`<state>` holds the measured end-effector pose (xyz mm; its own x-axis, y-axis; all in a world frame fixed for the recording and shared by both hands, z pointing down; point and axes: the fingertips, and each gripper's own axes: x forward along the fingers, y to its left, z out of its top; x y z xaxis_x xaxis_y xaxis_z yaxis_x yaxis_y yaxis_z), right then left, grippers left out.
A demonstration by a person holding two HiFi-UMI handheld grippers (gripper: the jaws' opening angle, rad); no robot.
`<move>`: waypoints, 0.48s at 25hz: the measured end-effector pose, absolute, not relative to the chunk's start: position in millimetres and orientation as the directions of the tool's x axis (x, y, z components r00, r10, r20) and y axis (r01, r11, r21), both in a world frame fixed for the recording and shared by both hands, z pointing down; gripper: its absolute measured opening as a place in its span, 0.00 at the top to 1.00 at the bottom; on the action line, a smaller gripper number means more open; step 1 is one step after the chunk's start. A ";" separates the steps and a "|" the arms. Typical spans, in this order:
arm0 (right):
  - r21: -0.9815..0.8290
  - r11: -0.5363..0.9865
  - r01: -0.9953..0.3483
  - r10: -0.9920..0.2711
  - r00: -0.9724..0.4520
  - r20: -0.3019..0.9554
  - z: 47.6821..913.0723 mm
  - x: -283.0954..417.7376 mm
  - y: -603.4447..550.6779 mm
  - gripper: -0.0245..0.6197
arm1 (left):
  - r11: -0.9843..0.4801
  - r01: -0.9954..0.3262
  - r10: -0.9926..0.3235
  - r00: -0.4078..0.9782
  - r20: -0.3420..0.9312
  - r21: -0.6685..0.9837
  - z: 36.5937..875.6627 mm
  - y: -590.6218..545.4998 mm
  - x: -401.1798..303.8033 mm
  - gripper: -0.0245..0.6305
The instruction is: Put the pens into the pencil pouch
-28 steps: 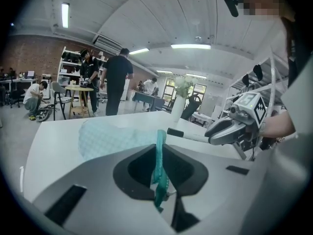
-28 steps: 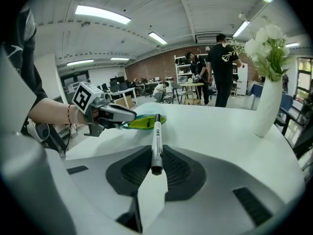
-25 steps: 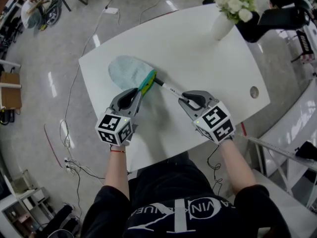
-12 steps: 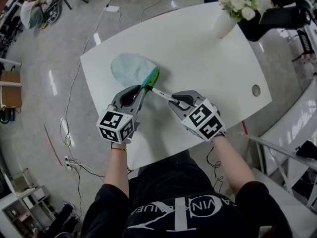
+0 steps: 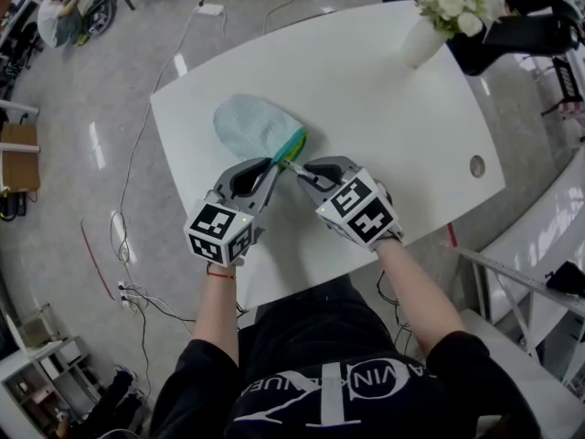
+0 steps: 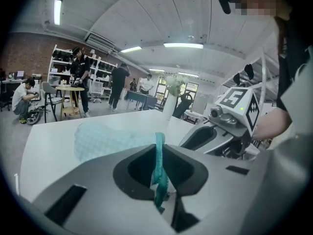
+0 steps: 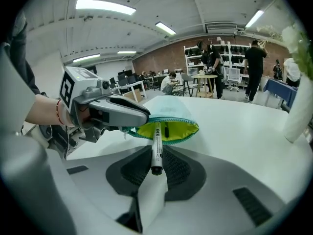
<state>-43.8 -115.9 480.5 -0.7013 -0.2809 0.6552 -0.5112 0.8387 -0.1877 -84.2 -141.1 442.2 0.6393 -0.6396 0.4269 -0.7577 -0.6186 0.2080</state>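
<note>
White table [image 5: 384,108] stands on a glossy grey floor. The left gripper [image 5: 277,160] has its jaws nearly together, pinching the teal zipper rim of the pencil pouch [image 5: 251,126], which lies just ahead of them near the table's left edge. The right gripper [image 5: 294,166] has its jaws clamped on a pen [image 7: 156,148], whose front end is at the pouch's open yellow-green mouth. Right of those jaws, bare tabletop runs to a vase [image 5: 420,39].

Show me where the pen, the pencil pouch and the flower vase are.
pen [image 7: 156,148]: right gripper view, middle of its white barrel.
pencil pouch [image 5: 249,124]: head view, pale blue outer fabric.
flower vase [image 5: 423,42]: head view, white body below the flowers.
</note>
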 end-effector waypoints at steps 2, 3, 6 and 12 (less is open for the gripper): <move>-0.198 0.833 -0.517 -0.284 -0.706 0.648 481.5 -50.0 -118.6 0.84 | -0.622 -0.753 -0.633 0.644 0.429 0.214 443.2 -138.7 -83.8 0.90; -0.203 0.830 -0.519 -0.286 -0.709 0.645 482.1 -53.0 -119.7 0.84 | -0.624 -0.751 -0.630 0.647 0.429 0.217 443.7 -137.6 -83.6 0.90; -0.216 0.823 -0.525 -0.288 -0.713 0.639 484.7 -60.4 -122.1 0.84 | -0.637 -0.738 -0.616 0.661 0.428 0.223 445.1 -134.5 -81.6 0.90; -0.245 0.806 -0.540 -0.292 -0.721 0.629 488.8 -70.0 -127.5 0.84 | -0.662 -0.713 -0.589 0.686 0.427 0.232 447.8 -129.6 -78.8 0.90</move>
<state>-70.0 -127.5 488.8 -0.7206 -0.2917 0.6290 -0.5397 0.8055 -0.2447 -78.8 -129.6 447.8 0.6861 -0.5891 0.4269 -0.7127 -0.6621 0.2318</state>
